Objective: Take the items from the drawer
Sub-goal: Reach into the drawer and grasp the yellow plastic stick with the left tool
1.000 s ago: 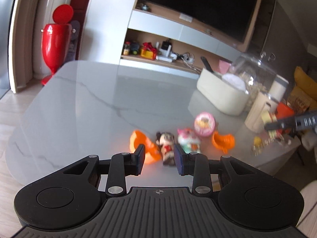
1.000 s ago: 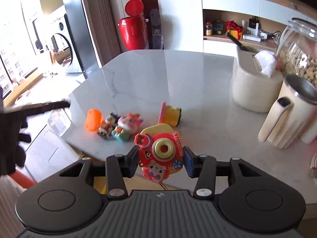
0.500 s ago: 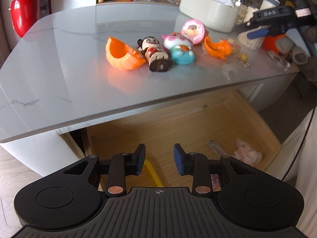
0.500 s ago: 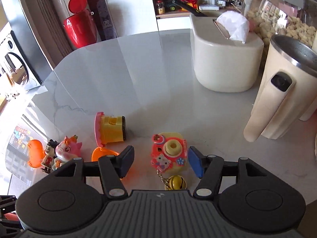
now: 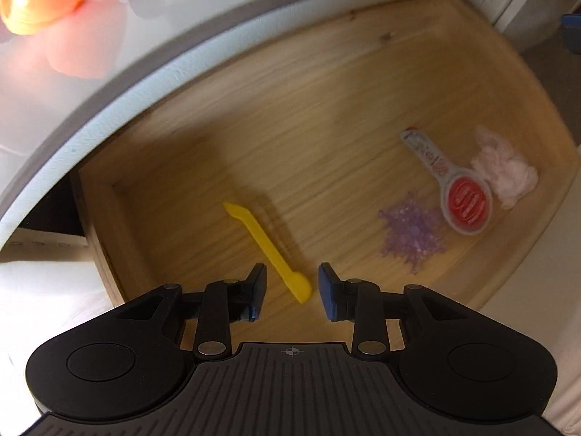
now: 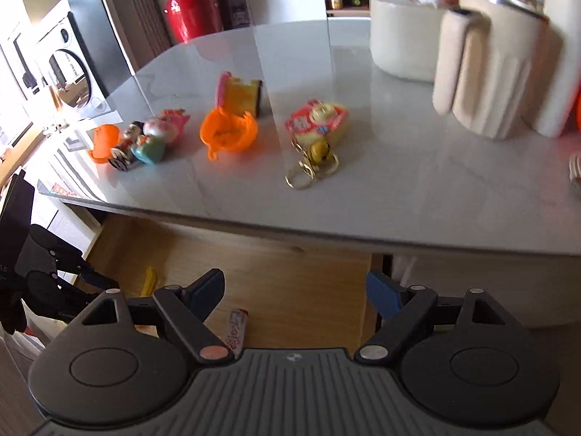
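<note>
The open wooden drawer under the marble table holds a yellow plastic stick, a purple glittery cluster, a white and red spoon-shaped package and a pale pink fluffy wad. My left gripper hangs open over the drawer, with the near end of the yellow stick between its fingertips. My right gripper stands wide open and holds nothing, just in front of the table edge above the drawer. On the tabletop lies the pink toy camera keychain.
On the marble table lie an orange capsule half, a yellow toy, two small figurines and another orange piece. A cream jug and a cream container stand at the right. The left gripper shows at the lower left.
My left gripper has dropped from above the table down into the drawer, close to the yellow stick. My right gripper has let go of the toy camera on the table and pulled back, wide open.
</note>
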### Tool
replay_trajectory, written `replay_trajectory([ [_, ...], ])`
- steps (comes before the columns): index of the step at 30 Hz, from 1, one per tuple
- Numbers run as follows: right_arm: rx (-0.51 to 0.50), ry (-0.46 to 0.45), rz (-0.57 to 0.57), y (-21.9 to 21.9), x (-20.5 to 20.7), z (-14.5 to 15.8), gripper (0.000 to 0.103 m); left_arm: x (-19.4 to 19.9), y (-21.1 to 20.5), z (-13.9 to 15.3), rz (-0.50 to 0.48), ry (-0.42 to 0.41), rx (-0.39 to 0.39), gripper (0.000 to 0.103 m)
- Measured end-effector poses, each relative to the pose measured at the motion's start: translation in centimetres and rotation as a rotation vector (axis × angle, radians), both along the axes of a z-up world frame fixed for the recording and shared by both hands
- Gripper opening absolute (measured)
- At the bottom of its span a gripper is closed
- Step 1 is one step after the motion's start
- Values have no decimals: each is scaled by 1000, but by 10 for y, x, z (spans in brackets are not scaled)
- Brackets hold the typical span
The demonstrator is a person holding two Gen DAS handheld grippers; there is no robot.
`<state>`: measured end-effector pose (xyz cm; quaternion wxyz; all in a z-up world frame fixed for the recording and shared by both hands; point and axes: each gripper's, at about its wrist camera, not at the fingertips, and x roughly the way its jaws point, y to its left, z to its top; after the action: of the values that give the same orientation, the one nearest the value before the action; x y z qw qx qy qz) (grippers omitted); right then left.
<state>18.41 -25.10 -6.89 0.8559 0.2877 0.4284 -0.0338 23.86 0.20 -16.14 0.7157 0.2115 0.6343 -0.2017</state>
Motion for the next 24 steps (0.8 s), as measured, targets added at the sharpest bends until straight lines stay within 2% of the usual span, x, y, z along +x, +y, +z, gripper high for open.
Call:
replay_trajectory([
  [2, 23, 62, -37, -7, -2, -14, 85, 6, -6, -13, 1, 27, 61, 34],
  [8, 83, -8, -82, -23, -15, -9, 88, 22, -12, -39, 70, 68, 142, 34],
  [10, 78, -19, -68, -22, -17, -8, 88, 22, -11, -43, 72, 44, 163, 35],
  [13, 68, -27, -51, -19, -19, -7, 89, 21, -8, -44, 76, 44, 152, 29],
  [14, 65, -27, -49, -18, -19, -7, 91, 20, -7, -44, 75, 44, 151, 20],
  [20, 64, -25, -47, -17, -19, -6, 91, 15, 1, -46, 70, 40, 143, 19],
  [24, 43, -10, -33, -10, -15, -7, 91, 10, 6, -42, 50, 48, 107, 10],
])
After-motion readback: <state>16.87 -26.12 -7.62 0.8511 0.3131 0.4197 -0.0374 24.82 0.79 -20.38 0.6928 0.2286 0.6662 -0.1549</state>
